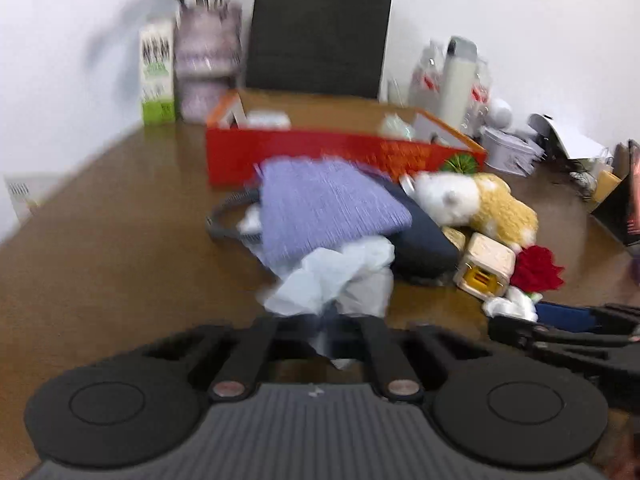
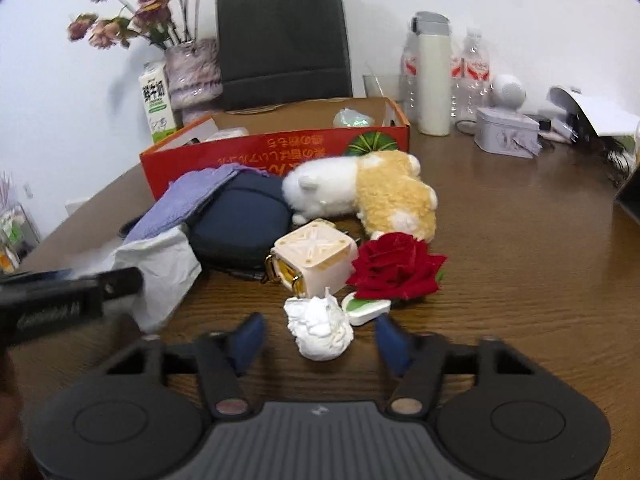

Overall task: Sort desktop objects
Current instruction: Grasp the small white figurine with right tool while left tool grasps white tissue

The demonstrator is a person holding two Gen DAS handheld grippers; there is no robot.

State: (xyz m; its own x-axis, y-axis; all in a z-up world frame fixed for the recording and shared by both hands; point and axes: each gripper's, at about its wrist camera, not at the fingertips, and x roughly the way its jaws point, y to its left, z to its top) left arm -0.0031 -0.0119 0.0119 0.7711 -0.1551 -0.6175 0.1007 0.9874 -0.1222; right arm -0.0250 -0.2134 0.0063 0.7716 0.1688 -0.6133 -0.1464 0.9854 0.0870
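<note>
the left gripper (image 1: 320, 332) is pressing its jaws together on the near edge of a crumpled white sheet (image 1: 336, 280), thin and creased, which is lying on the desk (image 1: 120, 240) against a lilac cloth (image 1: 324, 204). the right gripper (image 2: 320, 340) is standing with its blue-padded jaws spread on either side of a white paper wad (image 2: 320, 332); the pads are not touching it. the wad is small, ridged and balled up, sitting at the near end of the clutter, just in front of a cream cube (image 2: 316, 260) and a red rose (image 2: 400, 268). behind these, a navy pouch (image 2: 240, 224) is lying partly under the lilac cloth, and a white-and-tan plush (image 2: 368, 196) is resting beside it. an open red box (image 2: 280, 152) is standing behind the pile. the surface is brown wood-grain. along the white wall are standing a black bag (image 2: 284, 40), a milk carton (image 2: 157, 100), a vase of flowers (image 2: 192, 76), bottles (image 2: 472, 72) and a tin (image 2: 506, 132).
</note>
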